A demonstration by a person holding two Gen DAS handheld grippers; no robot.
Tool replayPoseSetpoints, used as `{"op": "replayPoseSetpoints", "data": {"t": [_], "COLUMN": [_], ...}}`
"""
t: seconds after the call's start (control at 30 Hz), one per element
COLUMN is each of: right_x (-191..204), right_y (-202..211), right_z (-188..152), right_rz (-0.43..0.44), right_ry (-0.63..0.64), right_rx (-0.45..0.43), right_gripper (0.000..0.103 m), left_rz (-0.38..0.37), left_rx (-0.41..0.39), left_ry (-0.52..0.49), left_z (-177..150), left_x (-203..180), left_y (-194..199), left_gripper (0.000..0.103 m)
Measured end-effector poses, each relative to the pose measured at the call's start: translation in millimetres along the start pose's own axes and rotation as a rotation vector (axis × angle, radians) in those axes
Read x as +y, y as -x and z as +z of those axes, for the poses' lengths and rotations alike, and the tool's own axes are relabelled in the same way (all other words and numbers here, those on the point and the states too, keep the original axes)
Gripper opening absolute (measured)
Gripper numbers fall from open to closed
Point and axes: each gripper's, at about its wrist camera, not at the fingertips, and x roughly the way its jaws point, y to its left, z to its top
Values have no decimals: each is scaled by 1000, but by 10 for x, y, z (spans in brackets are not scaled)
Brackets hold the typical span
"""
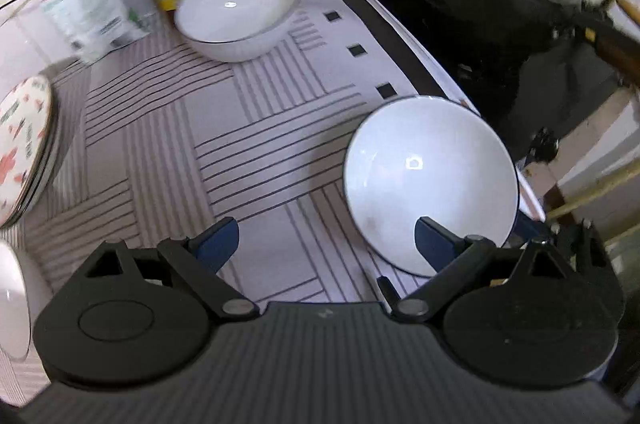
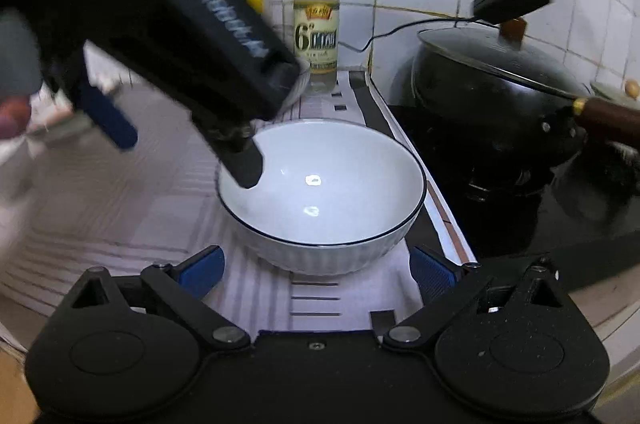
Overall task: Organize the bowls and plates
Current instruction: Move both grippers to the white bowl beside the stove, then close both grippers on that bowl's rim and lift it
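We are working in a tiled kitchen corner, over a tabletop (image 1: 160, 143) covered with a pale mat printed in grey stripe blocks and small black squares. Taking the near bowl (image 2: 320, 191) as our landmark: it sits on the mat just ahead of our right gripper (image 2: 316, 274), whose jaws stand wide and empty. Our left gripper (image 1: 326, 244) hangs above that bowl's left rim, jaws also wide, one finger reaching over the rim; we hold nothing. The bowl is glossy white with a thin dark rim line and ribbed outer wall. Left of it, at the frame edge, lean flower-patterned plates (image 1: 24, 147). Beyond it rests a second matching bowl (image 1: 238, 13), then a vinegar bottle (image 2: 317, 19). To its right stands a lidded black wok (image 2: 492, 91). We judge the bowls not yet stacked.
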Motion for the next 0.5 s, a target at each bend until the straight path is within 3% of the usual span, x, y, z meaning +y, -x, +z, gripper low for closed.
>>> {"op": "replayPoseSetpoints", "data": {"t": [0.1, 0.2, 0.4, 0.5], "right_x": [-30, -85, -124, -131], "right_y": [-89, -160, -271, -311], "right_z": [-10, 19, 76, 114], "right_rz": [5, 21, 71, 79], "right_ry": [14, -10, -4, -2], "right_rx": [0, -8, -14, -9], "right_gripper": [101, 101, 101, 102], "left_rz": [-7, -38, -80, -101], "left_rx": [30, 47, 98, 96], "left_ry": [-18, -11, -22, -10], "left_z": [49, 95, 171, 188], "left_x": [-72, -91, -97, -76], "left_y": [-151, -244, -412, -419], "left_gripper": [92, 81, 24, 17]}}
